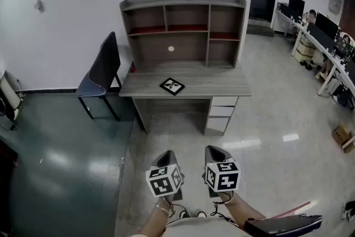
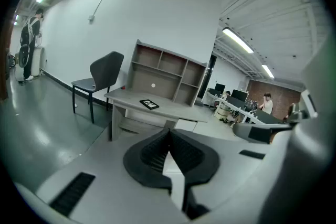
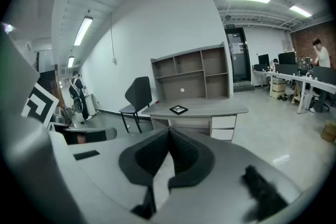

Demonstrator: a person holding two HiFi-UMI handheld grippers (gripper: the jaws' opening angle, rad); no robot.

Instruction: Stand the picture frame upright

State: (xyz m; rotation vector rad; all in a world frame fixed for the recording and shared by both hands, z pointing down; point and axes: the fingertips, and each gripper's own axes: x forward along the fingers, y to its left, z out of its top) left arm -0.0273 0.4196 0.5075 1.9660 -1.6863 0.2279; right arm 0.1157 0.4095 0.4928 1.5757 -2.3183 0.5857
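A small black picture frame [image 1: 172, 86] lies flat on the grey desk [image 1: 222, 86], near the middle of the desktop. The same frame [image 2: 149, 104] lies on the desk in the left gripper view, and the right gripper view has the frame [image 3: 178, 109] there too. My left gripper [image 1: 166, 156] and right gripper [image 1: 215, 150] are held side by side low in the head view, well short of the desk. Both have their jaws shut with nothing between them.
The desk carries a hutch of open shelves [image 1: 183, 25] and has drawers [image 1: 222, 111] at its right. A dark chair [image 1: 102, 72] stands left of the desk. Office desks with monitors [image 1: 327, 36] line the far right; a person [image 3: 319, 55] stands there.
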